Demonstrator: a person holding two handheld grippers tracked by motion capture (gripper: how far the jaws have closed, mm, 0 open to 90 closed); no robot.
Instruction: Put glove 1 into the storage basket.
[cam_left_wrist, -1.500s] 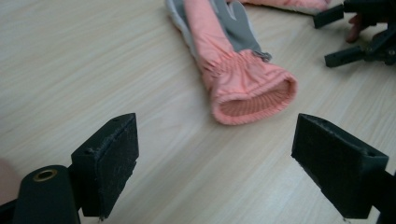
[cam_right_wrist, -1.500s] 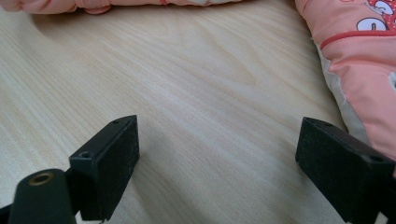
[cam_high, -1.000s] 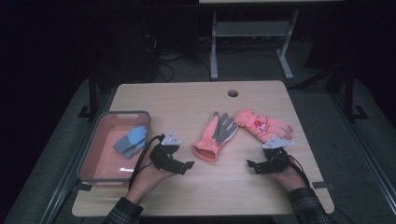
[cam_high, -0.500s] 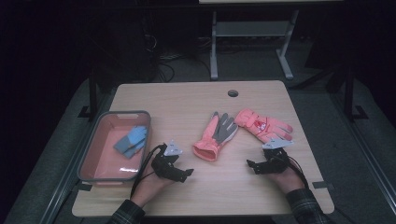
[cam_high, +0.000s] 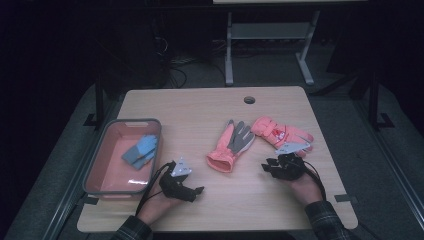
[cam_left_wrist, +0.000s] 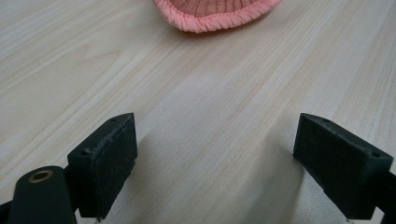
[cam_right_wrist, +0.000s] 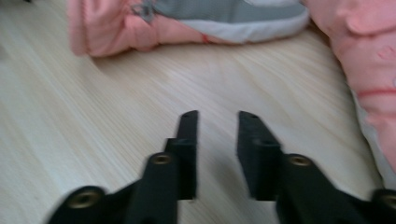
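The left gripper (cam_high: 186, 186) sits near the front edge of the surface (cam_high: 200, 107), fingers (cam_left_wrist: 109, 161) wide apart. The right gripper (cam_right_wrist: 217, 140) has its fingers a little apart, holding nothing. Two pink gloves (cam_high: 231, 146) lie mid-surface. A blue glove (cam_high: 141, 151) lies in the pink tray (cam_high: 99, 167) at the left edge.

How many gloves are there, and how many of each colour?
Pink gloves: 2, one palm-up with a grey palm, one beside it, both on the table
Blue gloves: 1, in the pink bin
Total: 3 gloves
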